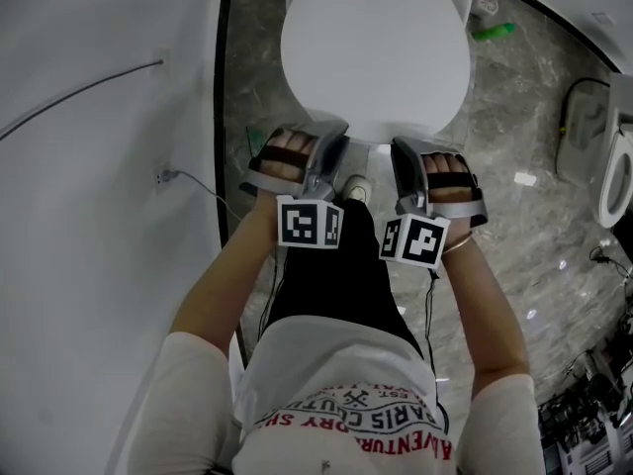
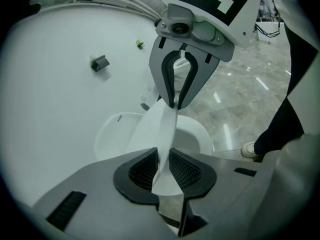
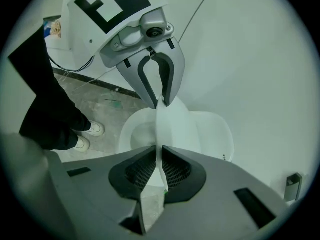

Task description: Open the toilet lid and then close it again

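The white toilet lid [image 1: 376,57] fills the upper middle of the head view, with both grippers at its near edge. My left gripper [image 1: 331,139] and right gripper [image 1: 404,151] hold that edge side by side. In the left gripper view the lid [image 2: 155,129] runs edge-on between the left gripper's [image 2: 161,169] pads and fills the gap; the right gripper [image 2: 176,103] pinches it further along. In the right gripper view the thin lid [image 3: 170,124] sits tight in the right gripper [image 3: 160,171], with the left gripper [image 3: 159,103] beyond. The lid stands raised off the seat [image 2: 111,134].
A white wall [image 1: 99,166] with a thin cable [image 1: 188,181] is close on the left. A green object [image 1: 492,32] lies on the marble floor behind the toilet. Another toilet [image 1: 615,176] stands at the right edge. The person's shoe [image 1: 356,188] is beneath the lid's front.
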A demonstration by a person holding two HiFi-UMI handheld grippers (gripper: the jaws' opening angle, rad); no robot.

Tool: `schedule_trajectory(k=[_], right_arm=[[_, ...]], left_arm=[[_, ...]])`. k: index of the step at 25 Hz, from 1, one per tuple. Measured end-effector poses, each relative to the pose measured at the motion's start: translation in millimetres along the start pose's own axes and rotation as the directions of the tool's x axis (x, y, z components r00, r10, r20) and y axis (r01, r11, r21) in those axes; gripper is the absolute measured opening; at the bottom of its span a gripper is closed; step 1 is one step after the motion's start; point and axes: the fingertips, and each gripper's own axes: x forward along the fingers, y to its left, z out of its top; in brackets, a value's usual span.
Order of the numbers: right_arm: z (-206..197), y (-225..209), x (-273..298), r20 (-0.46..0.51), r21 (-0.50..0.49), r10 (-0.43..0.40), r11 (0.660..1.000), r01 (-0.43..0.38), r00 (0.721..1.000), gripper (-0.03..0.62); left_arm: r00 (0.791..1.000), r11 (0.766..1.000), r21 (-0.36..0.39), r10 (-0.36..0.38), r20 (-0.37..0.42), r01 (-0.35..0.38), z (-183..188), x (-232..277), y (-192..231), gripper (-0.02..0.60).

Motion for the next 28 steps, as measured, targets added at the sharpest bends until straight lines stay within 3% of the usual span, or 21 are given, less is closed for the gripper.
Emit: schedule_trajectory(k=[4, 8, 13, 22, 28], right_arm=[[-7, 25, 16, -0.002, -0.024, 0.020, 1.000, -0.020, 1.000, 0.037], [-12, 47, 31, 0.006, -0.069, 0.008, 0.998, -0.007, 1.000, 0.037], [-16, 76, 58, -0.012, -0.072, 0.003, 0.997, -0.004, 1.000, 0.037], [-26, 118, 99, -0.046, -0.084, 0.043, 0.995, -0.047, 0.998, 0.037], [-32, 138, 123, -0.076, -0.111, 0.074, 0.990, -0.082, 0.994, 0.037]], left_arm=[[1.000, 0.999, 0.037, -0.004, -0.015, 0.004, -7, 14, -26, 0.077], [0.999, 0.991, 0.122, 0.053, -0.011, -0.051, -16, 26, -48, 0.077], [0.996, 0.989, 0.125, 0.086, -0.031, -0.082, -34, 46, -78, 0.077], [0.995, 0.980, 0.188, 0.071, -0.072, -0.056, -61, 80, -121, 0.085], [0.991, 0.982, 0.184, 0.066, -0.115, -0.045, -73, 100, -140, 0.091]])
